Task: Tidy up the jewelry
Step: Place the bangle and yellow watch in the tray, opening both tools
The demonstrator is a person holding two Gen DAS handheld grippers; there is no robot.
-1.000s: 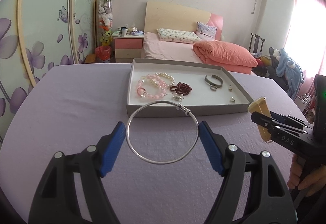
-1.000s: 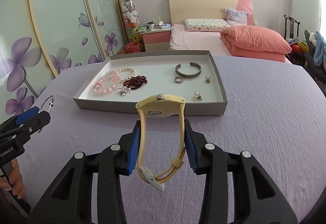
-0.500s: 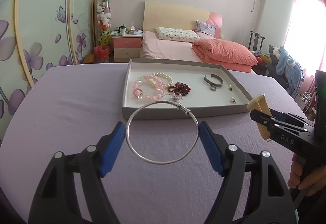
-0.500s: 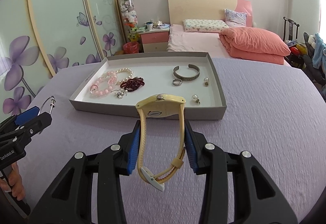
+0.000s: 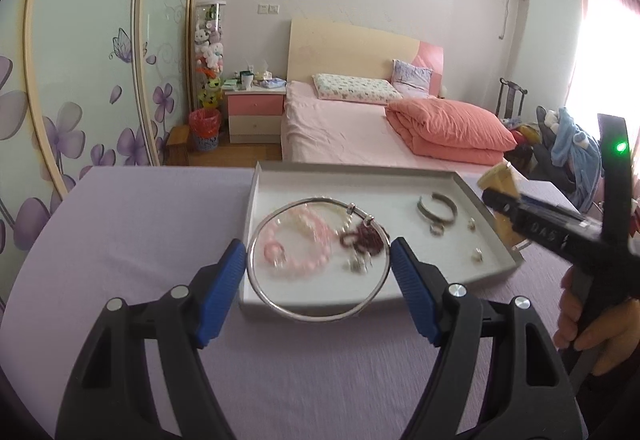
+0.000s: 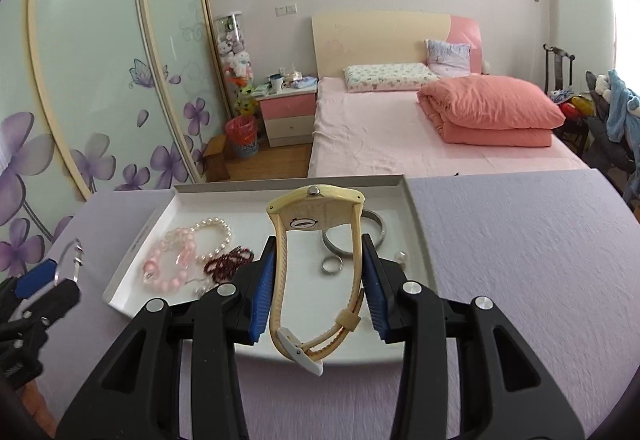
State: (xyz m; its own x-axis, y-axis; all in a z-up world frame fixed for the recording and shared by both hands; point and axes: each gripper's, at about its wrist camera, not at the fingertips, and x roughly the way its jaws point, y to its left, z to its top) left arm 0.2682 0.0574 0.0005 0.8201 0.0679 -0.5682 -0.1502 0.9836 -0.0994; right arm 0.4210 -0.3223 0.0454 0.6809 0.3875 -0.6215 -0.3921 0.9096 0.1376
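While both hands are carrying pieces twd the tray, the left gripper is clamping a silver hoop bangle across its width, hoop lying flat over the tray's near-left corner w/ beads just beyond. The right gripper is pinching a cream watch, strap running lengthwise along the fingers, over the near edge.

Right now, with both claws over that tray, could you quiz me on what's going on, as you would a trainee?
1. What does the left claw grip?
2. True or false: the yellow watch lies flat in the tray.
3. Which lies nearest the small ring: A pearl bracelet, B silver cuff, C pink bead bracelet?

Key: 1. A silver hoop bangle. 2. False; the right claw holds it up. 3. B.
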